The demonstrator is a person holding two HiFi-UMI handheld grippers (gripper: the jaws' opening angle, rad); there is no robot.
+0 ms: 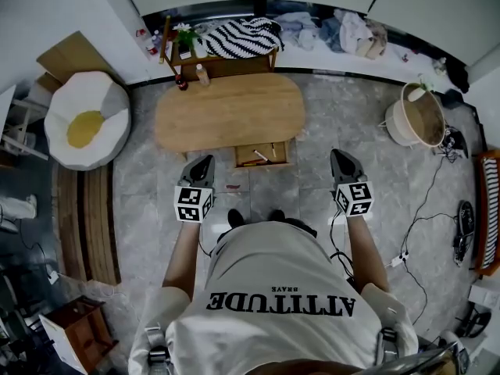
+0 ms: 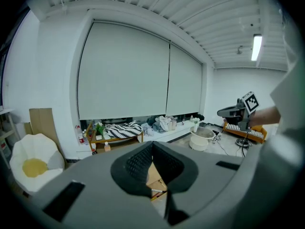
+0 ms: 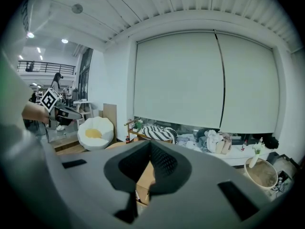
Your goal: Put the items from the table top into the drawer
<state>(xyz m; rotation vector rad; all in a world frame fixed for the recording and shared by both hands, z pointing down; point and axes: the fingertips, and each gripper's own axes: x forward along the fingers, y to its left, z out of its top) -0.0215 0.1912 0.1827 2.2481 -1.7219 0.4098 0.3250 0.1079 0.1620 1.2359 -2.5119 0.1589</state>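
Note:
In the head view the oval wooden table stands ahead of me with nothing on its top. Its drawer is pulled open on the near side, and a few small items lie inside, one a white stick. My left gripper hangs shut and empty just left of the drawer. My right gripper is shut and empty, further off to the drawer's right. In the left gripper view the left gripper has its jaws together, with the drawer showing below them. The right gripper likewise shows its jaws closed in the right gripper view.
A white and yellow beanbag sits left of the table, with wooden planks on the floor near it. Behind the table is a low shelf with a striped cushion. A round basket and cables lie to the right.

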